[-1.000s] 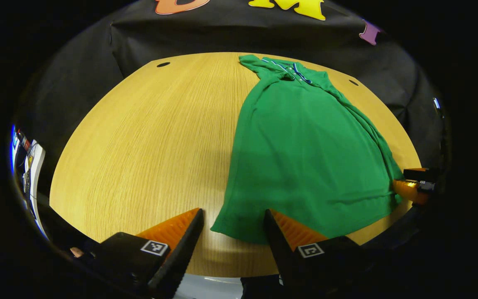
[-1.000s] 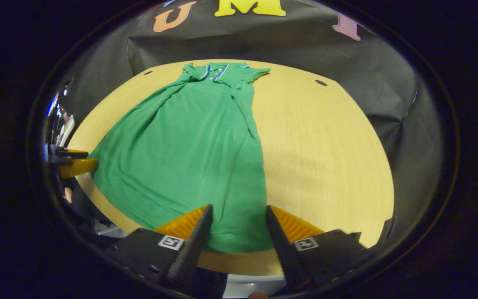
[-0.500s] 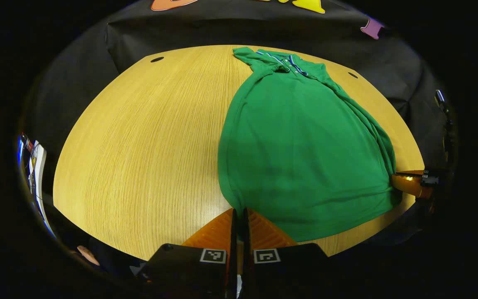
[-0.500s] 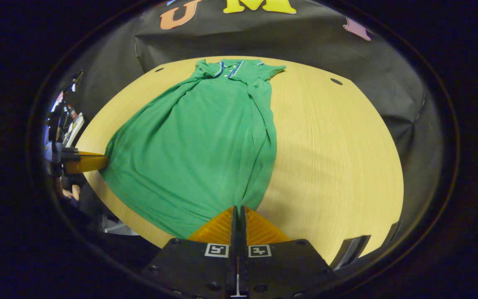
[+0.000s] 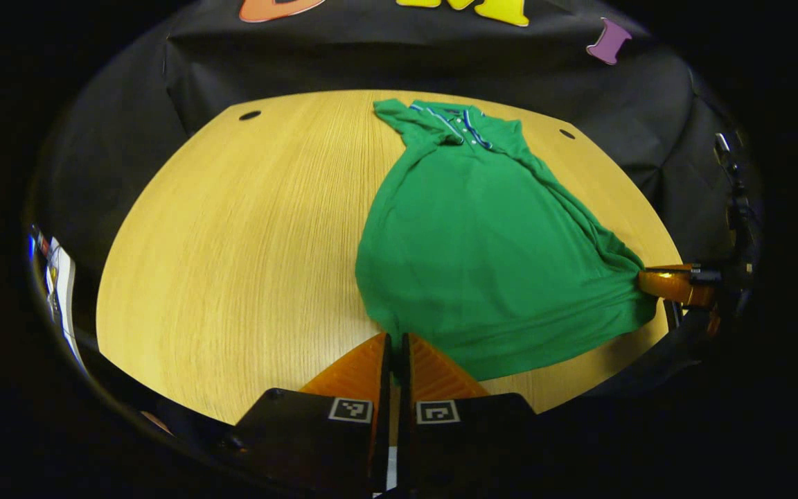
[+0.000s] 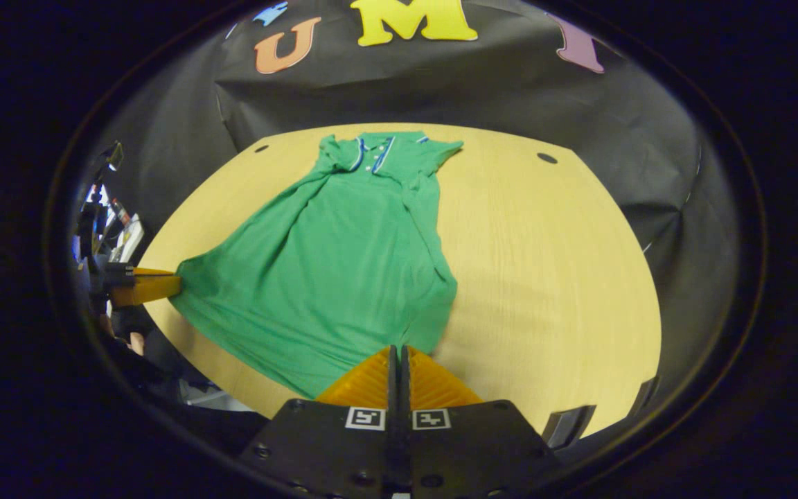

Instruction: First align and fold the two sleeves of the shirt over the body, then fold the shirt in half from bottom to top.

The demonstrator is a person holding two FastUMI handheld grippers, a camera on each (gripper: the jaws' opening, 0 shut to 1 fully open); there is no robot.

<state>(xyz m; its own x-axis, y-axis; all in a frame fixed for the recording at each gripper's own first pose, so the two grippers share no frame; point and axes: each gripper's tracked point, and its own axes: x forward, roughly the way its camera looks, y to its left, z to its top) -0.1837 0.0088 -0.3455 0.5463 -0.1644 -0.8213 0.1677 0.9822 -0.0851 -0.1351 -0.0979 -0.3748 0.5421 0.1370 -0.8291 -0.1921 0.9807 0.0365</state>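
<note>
The green shirt (image 5: 489,242) lies lengthways on the wooden table (image 5: 233,242), its collar (image 6: 371,149) at the far edge by the black cloth wall and its hem towards me at the near edge. As I judge it, the sleeve stage is done: both sleeves look tucked in over the body, so the shirt reads as one long narrow panel with ridges of doubled cloth running down each side, though I cannot make out the sleeve ends themselves. What is left is the bottom-to-top fold, and that looks to be just starting. My left gripper (image 5: 393,339) has its fingers pinched together on the near left hem corner, and my right gripper (image 6: 397,352) is pinched the same way on the near right hem corner; in the left gripper view the right one (image 5: 672,284) shows off at the right edge with cloth drawn to a point at its tip. The hem between the two corners sags in a shallow curve and the lower body shows soft wrinkles fanning towards each pinch. The fabric looks thin and limp, so I expect it to drape and bunch unless both corners travel together towards the collar
</note>
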